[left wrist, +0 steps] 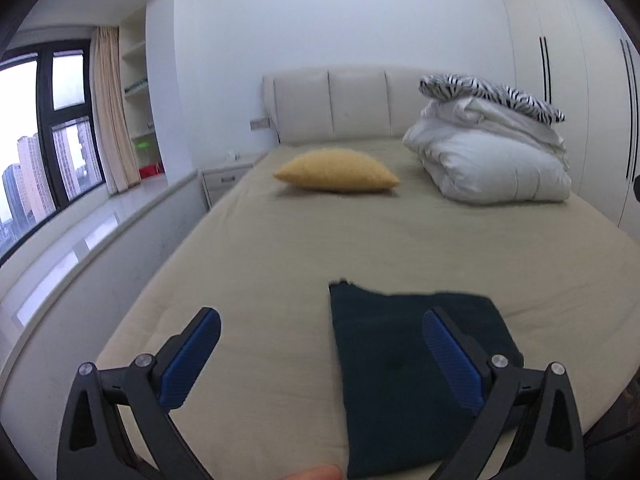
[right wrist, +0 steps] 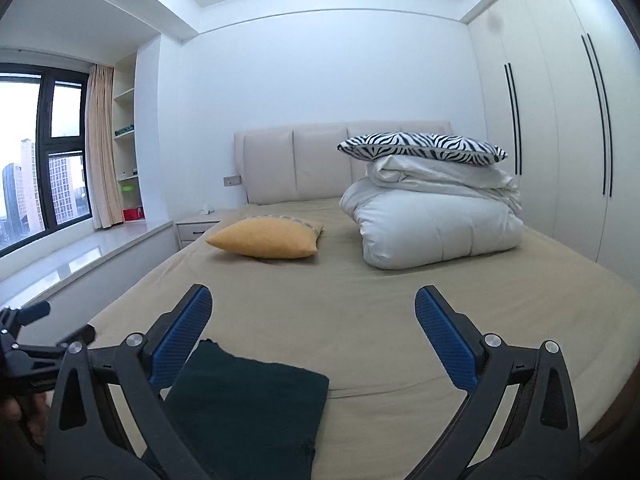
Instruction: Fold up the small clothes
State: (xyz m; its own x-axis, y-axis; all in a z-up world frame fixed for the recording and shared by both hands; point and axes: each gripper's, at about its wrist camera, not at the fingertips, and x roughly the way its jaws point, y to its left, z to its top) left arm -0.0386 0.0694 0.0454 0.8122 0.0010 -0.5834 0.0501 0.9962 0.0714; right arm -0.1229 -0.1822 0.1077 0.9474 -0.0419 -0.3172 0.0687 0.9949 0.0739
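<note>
A dark green folded garment (left wrist: 400, 364) lies flat on the beige bed sheet (left wrist: 280, 248) near the bed's front edge. My left gripper (left wrist: 322, 320) hovers above the bed, jaws wide open, nothing between the blue pads; the garment sits below its right finger. In the right wrist view the same garment (right wrist: 248, 404) lies low and left of centre. My right gripper (right wrist: 313, 298) is held above the bed, open and empty. Part of the left gripper's frame (right wrist: 24, 344) shows at the left edge of that view.
A yellow cushion (right wrist: 266, 237) lies mid-bed. A folded white duvet (right wrist: 436, 224) with a zebra-print pillow (right wrist: 420, 146) on top sits at the back right by the headboard (right wrist: 304, 160). Wardrobe doors (right wrist: 560, 140) stand right; a window ledge (right wrist: 80, 252) and nightstand (right wrist: 196, 226) left.
</note>
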